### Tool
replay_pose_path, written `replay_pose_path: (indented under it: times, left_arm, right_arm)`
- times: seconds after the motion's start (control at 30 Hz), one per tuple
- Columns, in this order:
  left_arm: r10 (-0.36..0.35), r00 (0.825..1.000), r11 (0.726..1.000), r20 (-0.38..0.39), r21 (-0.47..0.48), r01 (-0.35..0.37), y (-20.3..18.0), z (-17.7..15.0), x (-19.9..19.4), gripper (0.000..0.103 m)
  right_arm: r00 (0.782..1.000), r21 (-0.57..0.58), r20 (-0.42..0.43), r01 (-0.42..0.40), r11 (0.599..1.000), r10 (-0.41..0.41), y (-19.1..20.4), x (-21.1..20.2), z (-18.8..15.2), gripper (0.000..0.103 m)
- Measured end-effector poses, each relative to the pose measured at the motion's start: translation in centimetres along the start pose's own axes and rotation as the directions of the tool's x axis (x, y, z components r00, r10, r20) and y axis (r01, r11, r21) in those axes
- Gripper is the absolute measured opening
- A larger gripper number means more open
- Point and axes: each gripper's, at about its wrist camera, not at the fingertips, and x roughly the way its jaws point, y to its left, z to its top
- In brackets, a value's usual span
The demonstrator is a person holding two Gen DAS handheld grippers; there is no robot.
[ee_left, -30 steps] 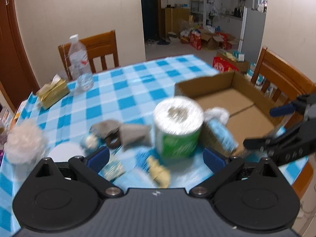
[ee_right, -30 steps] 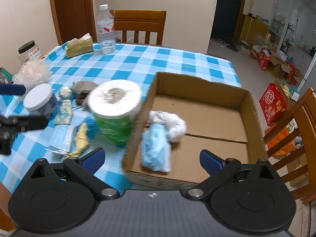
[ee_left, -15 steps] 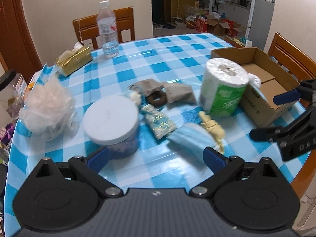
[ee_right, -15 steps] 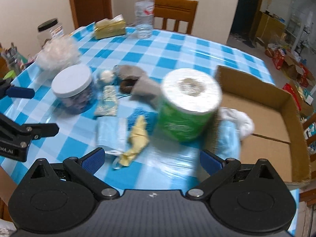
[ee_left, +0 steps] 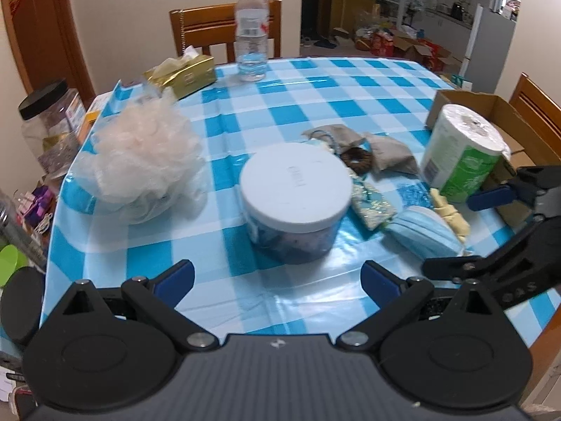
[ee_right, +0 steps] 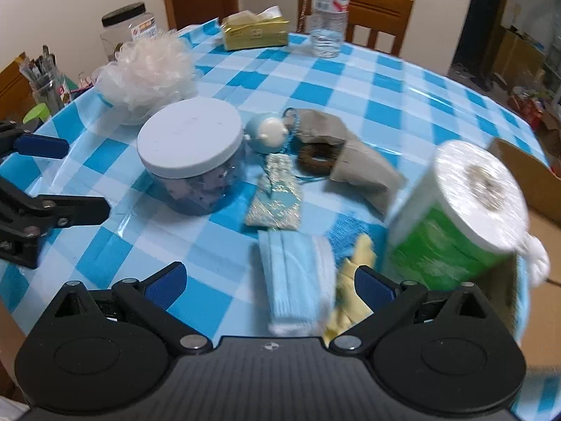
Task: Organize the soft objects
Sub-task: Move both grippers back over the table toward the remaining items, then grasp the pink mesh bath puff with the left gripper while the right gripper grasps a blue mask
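The right gripper (ee_right: pixel 266 280) was spread wide and empty, its blue-padded fingers (ee_right: pixel 164 282) bracketing the folded face mask (ee_right: pixel 296 280) that lay flat on the table just ahead. This stance suggests the mask was the next pick. The mask was pale blue pleated nonwoven fabric with white edging, thin and limp. Touching it at 3 o'clock lay a crumpled yellow cloth (ee_right: pixel 350 291).

The left gripper (ee_left: pixel 277 279) was likewise parted and held nothing, hovering low over the near edge of the checked tablecloth (ee_left: pixel 217 245), a glossy blue-and-white plastic sheet. Directly ahead at 12 o'clock stood a clear jar (ee_left: pixel 294 203) with a flat white lid, rigid and cylindrical. At 10 o'clock rested a mesh bath pouf (ee_left: pixel 147 161), pale, ruffled and airy.

At 2 o'clock from the left gripper stood a wrapped toilet paper roll (ee_left: pixel 459 158), upright in green-printed film, against the cardboard box (ee_left: pixel 466 100). The open-topped box appears to be the collection container. Between jar and roll lay a glittery pouch (ee_left: pixel 371 203), a brown scrunchie (ee_left: pixel 357 159) and grey fabric pouches (ee_left: pixel 389 158).
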Motion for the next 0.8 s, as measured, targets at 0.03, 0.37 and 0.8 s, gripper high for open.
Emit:
replay_pose_path:
  times: [0.03,0.37,0.8]
  left_arm:
    - [0.005,1.0,1.0,-0.001,-0.006,-0.005,0.3,-0.1,0.0,0.101]
    - [0.082,0.996,0.996,-0.046,-0.042,-0.084,1.9,-0.4,0.4,0.101]
    - [0.117,0.992,0.993,-0.048,-0.024,-0.118,4.3,1.7,1.2,0.101]
  right_arm:
    - [1.0,-0.009,-0.001,-0.002,1.0,0.002,0.1,0.6,0.3,0.103]
    - [0.995,0.006,-0.084,-0.048,0.999,0.049,0.1,5.2,0.8,0.103]
    - [0.987,-0.006,-0.126,-0.1,0.995,0.099,1.3,5.1,-0.8,0.103]
